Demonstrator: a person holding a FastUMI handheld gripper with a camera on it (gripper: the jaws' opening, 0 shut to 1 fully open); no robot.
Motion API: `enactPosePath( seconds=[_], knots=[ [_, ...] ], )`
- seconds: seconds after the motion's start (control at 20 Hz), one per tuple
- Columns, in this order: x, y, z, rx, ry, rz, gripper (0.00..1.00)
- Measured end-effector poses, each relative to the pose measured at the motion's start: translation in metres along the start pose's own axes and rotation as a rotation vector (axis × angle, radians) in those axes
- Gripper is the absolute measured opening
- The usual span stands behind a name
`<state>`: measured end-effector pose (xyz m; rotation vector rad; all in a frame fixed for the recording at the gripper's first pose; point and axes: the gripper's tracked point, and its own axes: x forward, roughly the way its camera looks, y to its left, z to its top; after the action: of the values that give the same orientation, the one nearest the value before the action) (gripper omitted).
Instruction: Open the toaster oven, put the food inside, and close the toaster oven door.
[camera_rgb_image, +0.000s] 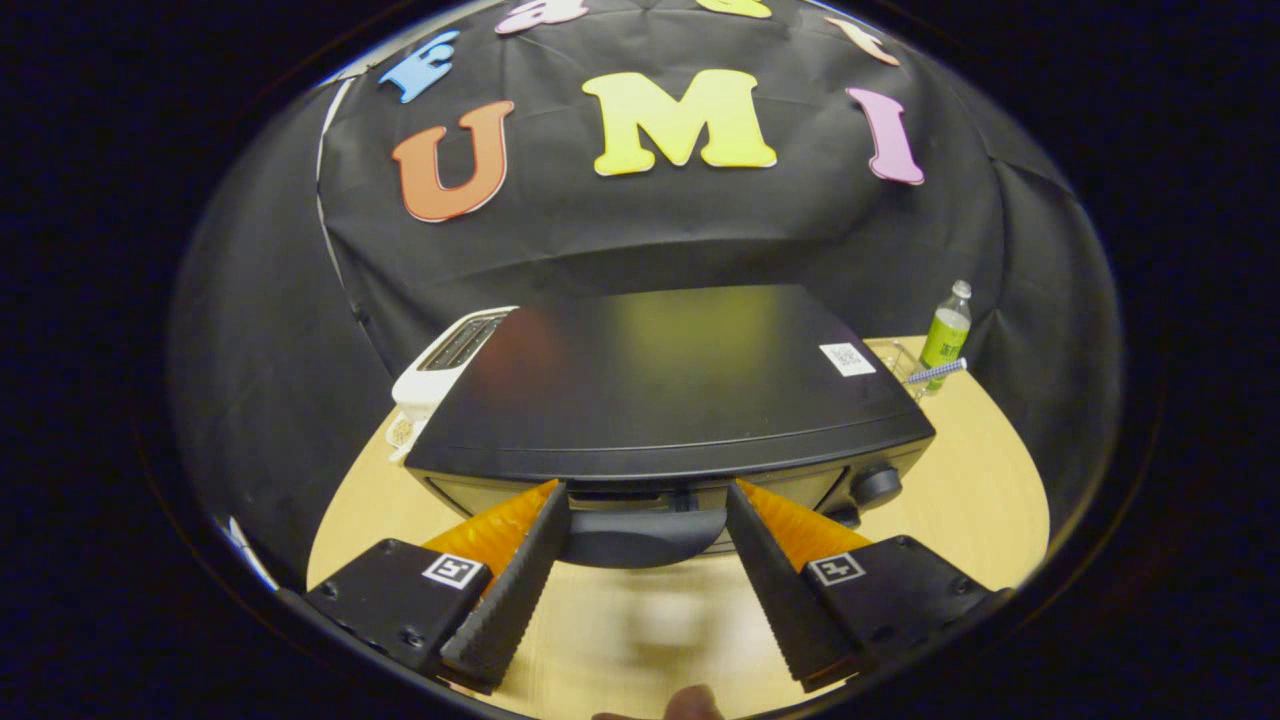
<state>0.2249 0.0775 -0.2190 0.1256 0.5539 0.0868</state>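
Gripper view: gripper (648, 495) spread wide around toaster oven (665, 400) handle (640, 535), door mostly hidden beneath its top.

The scene is dimly lit from above; a soft glare is thrown on the toaster oven (660, 385) top; the worktop (970, 500) is bent by fisheye distortion; the patch between the spread fingers of the tool (648, 498) is blurred.

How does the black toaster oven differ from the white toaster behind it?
The toaster oven is black, wide and flat-topped; the toaster is white, narrower, with slots on top. The toaster oven sits just ahead of the open hand-held gripper; the toaster stands beyond it. Both rest on the wooden table.
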Motion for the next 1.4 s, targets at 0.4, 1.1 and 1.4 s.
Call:
enactPosePath(
  seconds=[0.4, 1.1, 1.4],
  knots=[
    [-0.024, -0.002, -0.036, -0.005, 0.025, 0.038, 1.0],
    [-0.026, -0.027, -0.172, -0.084, 0.23, 0.011, 1.0],
    [-0.016, -0.028, -0.197, -0.08, 0.332, 0.038, 1.0]
  ],
)
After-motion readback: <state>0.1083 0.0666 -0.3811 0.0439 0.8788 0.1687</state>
